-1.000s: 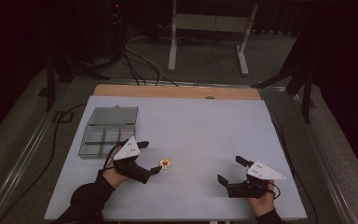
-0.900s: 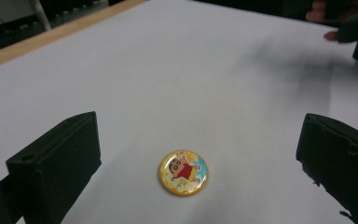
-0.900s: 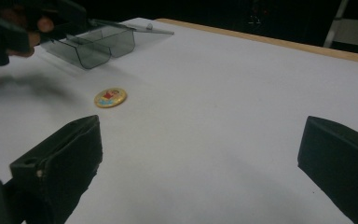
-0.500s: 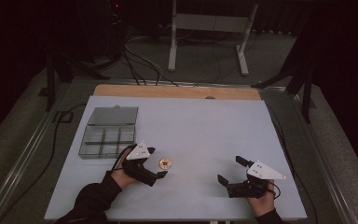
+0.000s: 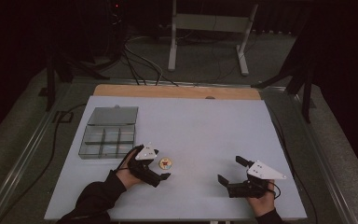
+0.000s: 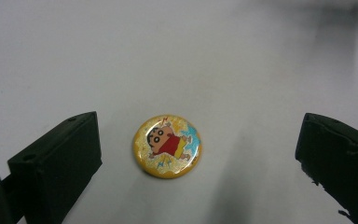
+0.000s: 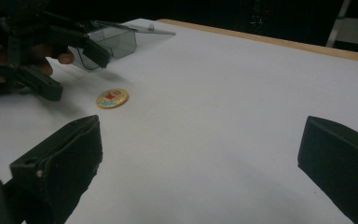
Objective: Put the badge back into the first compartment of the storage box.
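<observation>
Your left gripper [image 5: 161, 169] straddles the badge [image 5: 166, 163] with jaws wide, right gripper [image 5: 233, 171] idle and spread: lower and close.

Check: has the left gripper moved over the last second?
Yes. The left gripper has slid right, away from the compartment box, and now brackets the round badge.

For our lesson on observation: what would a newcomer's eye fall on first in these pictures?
First, the round yellow cartoon badge lying flat on the pale table, framed between the open fingers of the left gripper. Next, the clear compartment box with its lid open, at the table's left. The right gripper rests open, apart, near the right front edge.
</observation>
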Available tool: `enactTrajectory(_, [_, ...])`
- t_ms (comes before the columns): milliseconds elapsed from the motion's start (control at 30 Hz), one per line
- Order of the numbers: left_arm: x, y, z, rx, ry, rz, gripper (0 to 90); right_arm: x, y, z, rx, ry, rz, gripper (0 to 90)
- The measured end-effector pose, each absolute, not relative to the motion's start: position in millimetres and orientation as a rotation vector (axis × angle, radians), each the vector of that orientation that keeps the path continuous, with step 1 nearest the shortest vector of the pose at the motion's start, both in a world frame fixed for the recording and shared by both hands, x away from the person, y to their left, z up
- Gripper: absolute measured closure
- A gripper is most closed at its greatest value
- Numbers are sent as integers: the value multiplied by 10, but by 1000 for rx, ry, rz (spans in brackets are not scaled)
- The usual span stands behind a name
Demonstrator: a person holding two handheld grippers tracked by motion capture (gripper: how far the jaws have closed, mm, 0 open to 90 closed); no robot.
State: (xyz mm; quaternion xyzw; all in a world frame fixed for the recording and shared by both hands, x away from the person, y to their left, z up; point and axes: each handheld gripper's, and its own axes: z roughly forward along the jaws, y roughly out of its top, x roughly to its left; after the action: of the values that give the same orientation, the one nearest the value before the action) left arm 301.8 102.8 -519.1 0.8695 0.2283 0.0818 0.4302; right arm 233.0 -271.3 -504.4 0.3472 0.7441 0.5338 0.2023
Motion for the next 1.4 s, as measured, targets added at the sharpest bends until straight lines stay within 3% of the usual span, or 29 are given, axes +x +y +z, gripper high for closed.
enactTrajectory(833, [3124, 883, -5314, 2270, 604, 259, 346, 2332, -2716, -5046, 973, 2081, 1497, 0])
enactTrajectory(1400, [3164, 867, -5333, 2280, 602, 260, 459, 2336, -2712, -5050, 973, 2084, 1496, 0])
